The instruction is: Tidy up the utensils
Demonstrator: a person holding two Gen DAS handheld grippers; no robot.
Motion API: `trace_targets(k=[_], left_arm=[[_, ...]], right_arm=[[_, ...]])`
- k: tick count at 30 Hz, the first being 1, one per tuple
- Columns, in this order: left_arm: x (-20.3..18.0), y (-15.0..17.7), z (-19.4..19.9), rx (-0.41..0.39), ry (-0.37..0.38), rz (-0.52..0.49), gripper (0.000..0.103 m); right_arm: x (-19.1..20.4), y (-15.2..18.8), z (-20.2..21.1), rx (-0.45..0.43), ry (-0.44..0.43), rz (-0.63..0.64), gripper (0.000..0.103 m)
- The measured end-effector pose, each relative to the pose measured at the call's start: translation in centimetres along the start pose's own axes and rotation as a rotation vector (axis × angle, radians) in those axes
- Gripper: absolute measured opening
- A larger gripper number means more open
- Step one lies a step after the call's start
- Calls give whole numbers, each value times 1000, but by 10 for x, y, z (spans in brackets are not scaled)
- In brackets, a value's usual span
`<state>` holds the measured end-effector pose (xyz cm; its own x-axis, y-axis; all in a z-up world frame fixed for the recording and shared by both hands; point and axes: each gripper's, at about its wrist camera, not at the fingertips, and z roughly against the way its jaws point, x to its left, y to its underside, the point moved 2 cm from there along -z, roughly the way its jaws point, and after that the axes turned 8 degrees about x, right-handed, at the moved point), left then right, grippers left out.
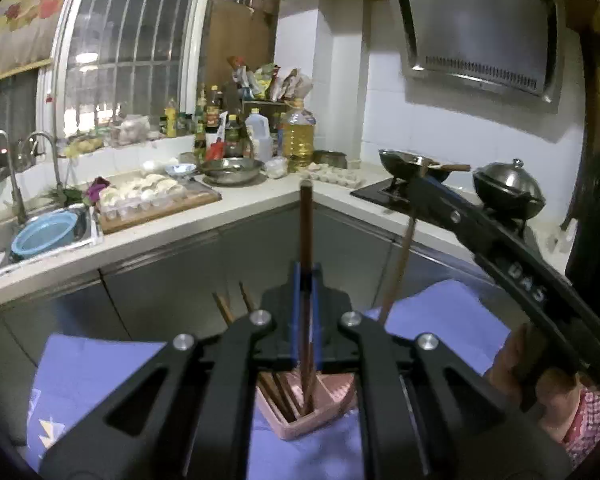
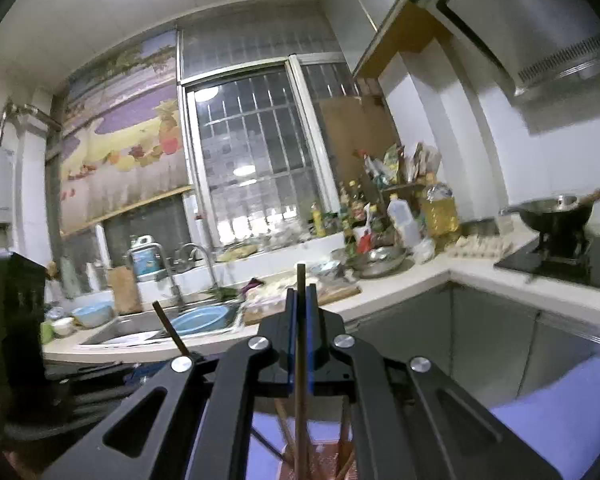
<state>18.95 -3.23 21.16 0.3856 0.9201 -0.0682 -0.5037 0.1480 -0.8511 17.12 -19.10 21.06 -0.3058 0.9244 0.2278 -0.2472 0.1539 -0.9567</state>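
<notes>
1. Air above the purple cloth (image 1: 80, 368) lies open toward the cabinet fronts (image 1: 160, 280);
2. chopsticks standing in the pink holder (image 1: 324, 408) block the middle;
3. right gripper (image 1: 414, 184) crosses the right side.

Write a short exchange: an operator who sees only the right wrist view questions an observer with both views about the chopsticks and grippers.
Operator: My right gripper is shut on a thin brown wooden chopstick. What is the left gripper doing?
Observer: The left gripper is shut on a darker brown chopstick, whose lower end points into the pink square plastic holder.
Operator: Can you see my gripper from outside?
Observer: Yes. At the right of the left wrist view, a hand with a pink patterned sleeve grips its handle.
</notes>
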Motion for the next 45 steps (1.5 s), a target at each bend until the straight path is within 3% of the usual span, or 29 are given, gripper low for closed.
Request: trace_targets(k=[6,13,15,19,21,24,27,28,32,37,40,45], left_arm=[[7,7,-44,72,-6,-19,5],[8,40,-84,182,10,-13,5],[10,49,-91,208,-11,-9,5],[17,57,-81,196,-26,43,6],[21,57,-69,173,-39,68,14],[23,59,-36,99,-62,101,34],[21,73,9,1,-109,106,58],[19,79,22,-26,-120,110,67],[10,116,65,-81,-140,129,83],[-9,169,95,-57,-169,136,91],[-16,187,107,-48,-196,138,95],[-25,208,117,-16,-255,140,97]], right_arm=[[-1,21,-53,61,41,76,4],[-20,71,-87,207,19,21,5],[-21,81,-89,259,2,1,10],[-11,84,-69,261,2,26,38],[-6,79,-53,233,-1,32,44],[-1,70,-22,206,-22,5,46],[-4,75,18,194,-38,-75,56],[-6,82,34,199,-42,-109,61],[-5,123,82,246,-38,-177,79],[2,169,130,304,-8,-227,88],[10,185,144,361,-3,-226,88],[23,204,168,370,-6,-232,88]])
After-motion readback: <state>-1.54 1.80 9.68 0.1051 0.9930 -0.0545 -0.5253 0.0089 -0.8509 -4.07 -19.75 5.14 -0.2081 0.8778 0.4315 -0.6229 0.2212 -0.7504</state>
